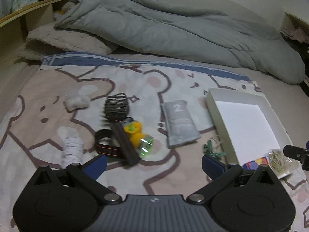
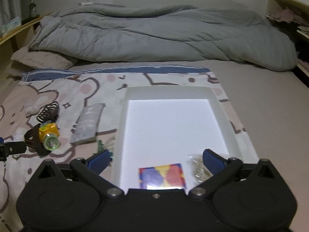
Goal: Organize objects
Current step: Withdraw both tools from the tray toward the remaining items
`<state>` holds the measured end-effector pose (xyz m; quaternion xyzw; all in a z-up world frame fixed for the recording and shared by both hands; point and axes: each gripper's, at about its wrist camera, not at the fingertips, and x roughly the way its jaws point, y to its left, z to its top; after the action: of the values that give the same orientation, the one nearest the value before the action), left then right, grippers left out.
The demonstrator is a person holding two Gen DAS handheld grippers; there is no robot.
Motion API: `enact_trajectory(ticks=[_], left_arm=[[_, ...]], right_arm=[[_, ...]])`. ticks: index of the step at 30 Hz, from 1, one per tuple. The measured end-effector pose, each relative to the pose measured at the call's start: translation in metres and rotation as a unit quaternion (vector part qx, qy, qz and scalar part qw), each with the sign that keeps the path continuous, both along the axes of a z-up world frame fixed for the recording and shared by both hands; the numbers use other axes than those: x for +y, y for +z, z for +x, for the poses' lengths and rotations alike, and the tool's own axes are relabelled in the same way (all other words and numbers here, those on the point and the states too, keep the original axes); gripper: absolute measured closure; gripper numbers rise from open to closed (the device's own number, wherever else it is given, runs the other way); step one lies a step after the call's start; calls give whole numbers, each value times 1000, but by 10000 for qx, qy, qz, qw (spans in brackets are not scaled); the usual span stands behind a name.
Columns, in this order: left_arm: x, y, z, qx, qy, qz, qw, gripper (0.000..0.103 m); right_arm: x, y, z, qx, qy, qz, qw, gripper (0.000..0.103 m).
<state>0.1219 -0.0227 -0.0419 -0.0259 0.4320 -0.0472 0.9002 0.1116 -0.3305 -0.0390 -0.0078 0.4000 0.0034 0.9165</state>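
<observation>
A white tray [image 2: 123, 116] lies on the bear-print cloth; the left wrist view has the tray [image 1: 214, 114] at the right. In its near end lie a colourful card [image 2: 163, 176] and a clear bag of dried strands [image 2: 199, 166]. My right gripper [image 2: 156, 161] hangs open over that near end, holding nothing. To the tray's left lie a grey pouch [image 1: 179, 123], a yellow headlamp [image 1: 136, 133] with a black strap [image 1: 106, 145], and a black hairbrush [image 1: 119, 119] across them. My left gripper [image 1: 154, 165] is open and empty, just short of the headlamp.
A green ribbon scrap [image 1: 212, 148] lies by the tray's left wall. A white rolled cloth [image 1: 71, 148] and a fluffy white piece [image 1: 77, 102] sit left of the brush. A grey duvet [image 1: 173, 31] fills the far side of the bed, and a wooden shelf [image 1: 29, 9] stands at far left.
</observation>
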Motion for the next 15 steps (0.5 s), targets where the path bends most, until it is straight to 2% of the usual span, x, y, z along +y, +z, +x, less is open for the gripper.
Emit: enact_trajectory(ticks=[15], left_arm=[[51,2,4,-79,316,162,9993,0]], right_arm=[[69,0,18,-120,504,105,9986,0]])
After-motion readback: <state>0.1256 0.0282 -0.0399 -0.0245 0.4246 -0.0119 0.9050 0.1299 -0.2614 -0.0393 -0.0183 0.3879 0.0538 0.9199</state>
